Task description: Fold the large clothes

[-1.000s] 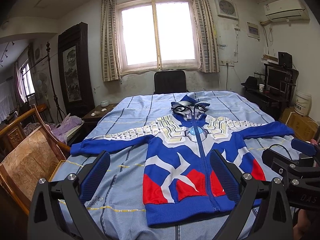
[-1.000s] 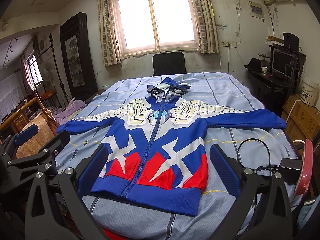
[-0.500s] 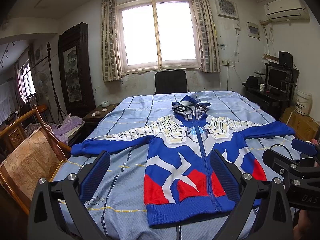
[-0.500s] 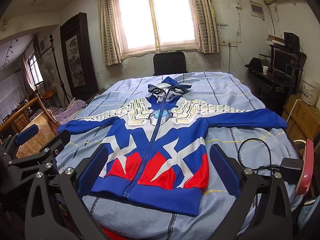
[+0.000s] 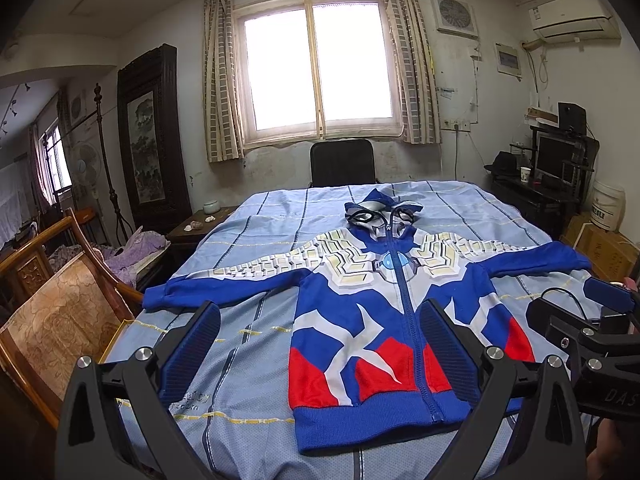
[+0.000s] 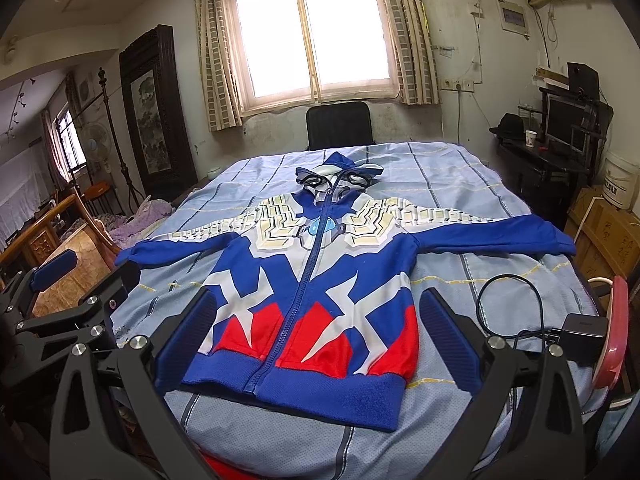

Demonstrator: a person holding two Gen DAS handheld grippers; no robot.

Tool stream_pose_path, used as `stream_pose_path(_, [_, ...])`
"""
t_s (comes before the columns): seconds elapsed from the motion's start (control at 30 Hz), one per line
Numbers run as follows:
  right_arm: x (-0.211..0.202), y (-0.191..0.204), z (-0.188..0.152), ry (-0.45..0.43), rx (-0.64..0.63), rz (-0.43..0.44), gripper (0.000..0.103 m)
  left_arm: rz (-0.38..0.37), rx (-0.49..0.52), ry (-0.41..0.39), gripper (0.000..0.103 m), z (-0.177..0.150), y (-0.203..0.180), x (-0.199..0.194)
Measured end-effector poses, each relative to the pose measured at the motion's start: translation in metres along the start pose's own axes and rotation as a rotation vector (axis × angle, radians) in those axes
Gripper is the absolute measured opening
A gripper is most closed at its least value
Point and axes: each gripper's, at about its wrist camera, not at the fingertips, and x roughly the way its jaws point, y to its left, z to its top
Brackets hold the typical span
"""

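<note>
The blue, red and white zip-front hooded jacket (image 5: 384,320) lies flat and face up on the bed, spread over the light blue striped sheet (image 5: 248,344). Its ribbed blue hem sits close to the near edge of the bed, its hood points toward the far edge by the black chair (image 5: 343,162), and each sleeve stretches out toward a side edge. No fold has been made yet.

The left hand-held gripper (image 5: 320,354) hovers above the near edge with its jaws spread wide and nothing between them; it is apart from the cloth. The right hand-held gripper (image 6: 318,342) hangs beside it, also wide and empty, above the hem.

A black power adapter with its looped black cable (image 6: 532,312) rests on the sheet near the right edge of the bed, just beside the jacket's right side and below the right sleeve (image 6: 500,232).

Risks, as I judge them:
- The sleeve on that side could drag across the cable when it is folded inward, catching the loop or pulling the adapter with it.
- The jacket looks slick and layered, so a pinch at the hem may take only the top layer and leave the back panel behind, giving a skewed fold.
- The hem sits so near the edge that a careless tug could slide the garment off the bed.
- The bulky hood may bunch and spoil a flat fold.
</note>
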Motion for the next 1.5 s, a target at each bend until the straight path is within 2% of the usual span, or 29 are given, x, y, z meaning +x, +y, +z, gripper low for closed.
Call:
stream_pose_path(0.37, [0.005,0.001,-0.006,0.014,0.003,0.002,0.099,0.002,-0.001,0.014,0.1,-0.005,-0.002,0.006])
stream_pose_path(0.57, [0.014,-0.007,-0.01,0.023,0.024,0.007,0.099,0.001,-0.004,0.05,0.1,-0.011,0.001,0.02])
stream_pose_path(0.7, [0.03,-0.024,-0.016,0.072,0.055,-0.001,0.099,-0.016,-0.027,0.139,0.1,-0.02,0.011,0.045])
stream_pose_path(0.97, [0.08,-0.05,-0.043,0.191,0.068,-0.038,0.097,0.018,-0.017,0.306,0.1,-0.058,0.019,0.107])
stream_pose_path(1.2, [0.124,-0.058,-0.066,0.341,0.07,0.003,0.097,0.046,0.018,0.43,0.1,-0.088,0.02,0.15])
stream_pose_path(1.33, [0.118,-0.072,-0.044,0.302,0.096,0.023,0.097,0.021,0.029,0.45,0.1,-0.079,0.023,0.155])
stream_pose_path(1.43, [0.105,-0.11,-0.005,0.196,0.229,0.013,0.097,-0.038,0.024,0.424,0.099,-0.054,0.026,0.15])
stream_pose_path(1.5, [0.097,-0.147,0.014,0.106,0.348,0.005,0.098,-0.05,0.038,0.38,0.1,-0.035,0.024,0.143])
